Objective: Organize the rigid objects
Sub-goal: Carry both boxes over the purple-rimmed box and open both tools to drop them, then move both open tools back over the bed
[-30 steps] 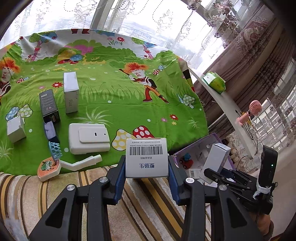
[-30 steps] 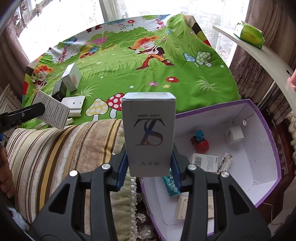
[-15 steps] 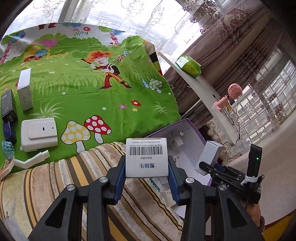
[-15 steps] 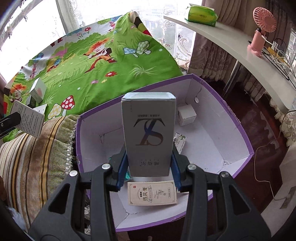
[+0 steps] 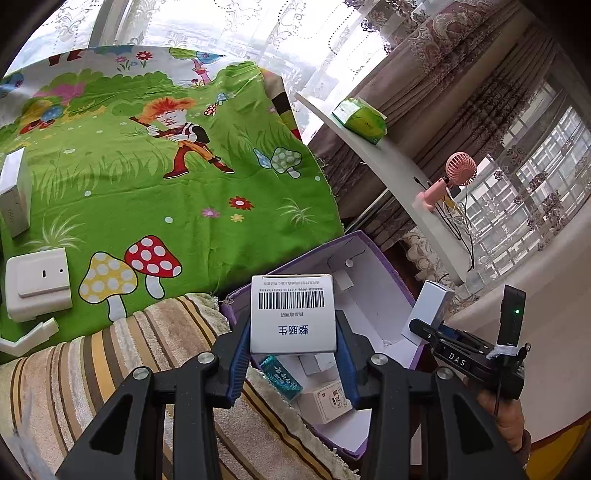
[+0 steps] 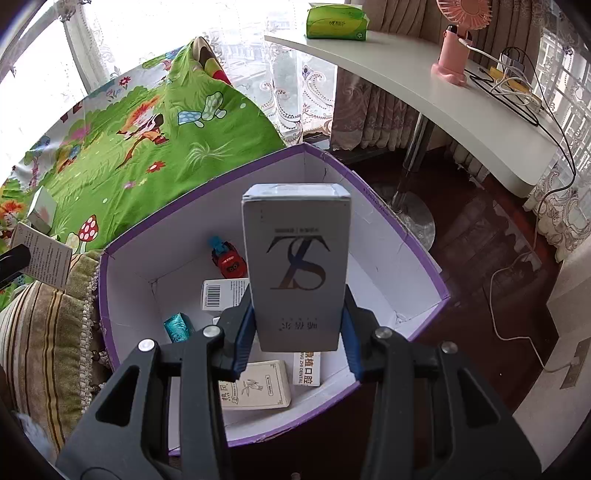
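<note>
My left gripper (image 5: 293, 350) is shut on a white barcode box (image 5: 293, 317), held above the near left edge of the purple storage box (image 5: 388, 269). My right gripper (image 6: 297, 343) is shut on a tall grey TS box (image 6: 297, 269), held upright over the open purple storage box (image 6: 424, 266). Inside it lie a red toy car (image 6: 229, 263), a teal packet (image 6: 178, 325) and several small cartons. The right gripper with its grey box (image 5: 430, 310) also shows in the left wrist view.
A green cartoon cloth (image 5: 155, 177) covers the bed, with a white flat box (image 5: 37, 284) and a white carton (image 5: 14, 192) on it. A striped towel (image 5: 110, 369) lies at the bed edge. A white shelf (image 6: 461, 103) carries a pink fan (image 6: 458, 48) and a green tissue pack (image 6: 336, 18).
Both grippers have swung right from the bed to over the purple storage box, each still holding its box. The right gripper sits further over the box interior.
</note>
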Tool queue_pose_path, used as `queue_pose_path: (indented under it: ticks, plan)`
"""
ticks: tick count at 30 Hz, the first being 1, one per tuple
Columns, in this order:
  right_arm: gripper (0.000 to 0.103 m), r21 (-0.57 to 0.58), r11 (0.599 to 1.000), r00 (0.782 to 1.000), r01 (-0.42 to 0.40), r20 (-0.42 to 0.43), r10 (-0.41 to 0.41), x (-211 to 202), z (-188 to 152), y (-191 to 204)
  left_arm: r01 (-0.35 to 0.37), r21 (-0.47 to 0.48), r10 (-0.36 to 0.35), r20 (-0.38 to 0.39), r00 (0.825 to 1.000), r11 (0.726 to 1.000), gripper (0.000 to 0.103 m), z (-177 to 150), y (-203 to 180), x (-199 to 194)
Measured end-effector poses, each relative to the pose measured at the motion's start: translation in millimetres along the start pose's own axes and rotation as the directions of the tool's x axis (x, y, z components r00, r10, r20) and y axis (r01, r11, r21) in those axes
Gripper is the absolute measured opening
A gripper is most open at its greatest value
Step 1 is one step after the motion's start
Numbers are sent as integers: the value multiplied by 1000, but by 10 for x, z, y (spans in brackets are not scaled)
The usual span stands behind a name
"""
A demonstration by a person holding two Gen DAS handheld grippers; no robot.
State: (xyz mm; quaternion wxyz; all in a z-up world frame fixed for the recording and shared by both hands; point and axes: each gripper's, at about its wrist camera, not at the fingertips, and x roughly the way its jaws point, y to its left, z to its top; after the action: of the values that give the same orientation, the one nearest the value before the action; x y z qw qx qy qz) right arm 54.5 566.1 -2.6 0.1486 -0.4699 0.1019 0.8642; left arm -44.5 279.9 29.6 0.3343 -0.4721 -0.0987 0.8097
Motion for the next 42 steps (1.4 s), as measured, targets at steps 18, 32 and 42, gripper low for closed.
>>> queue_pose_path:
  ticks: [18,32,42]
  plan:
    - [66,-2,1000,1000,11,6,-11,-85,11,-44,-12,-52,13,14,1000,999,52,-68,159,-36]
    - [74,-73,996,999,-43,5,43,-145,28,319,-67,-152,78,65,995,986,52,-112,520,-336]
    - [74,-156,983,995,-100,-15,99,-145,-2,753,-157,-262,194,119,974,952,52,-161,1027,-749]
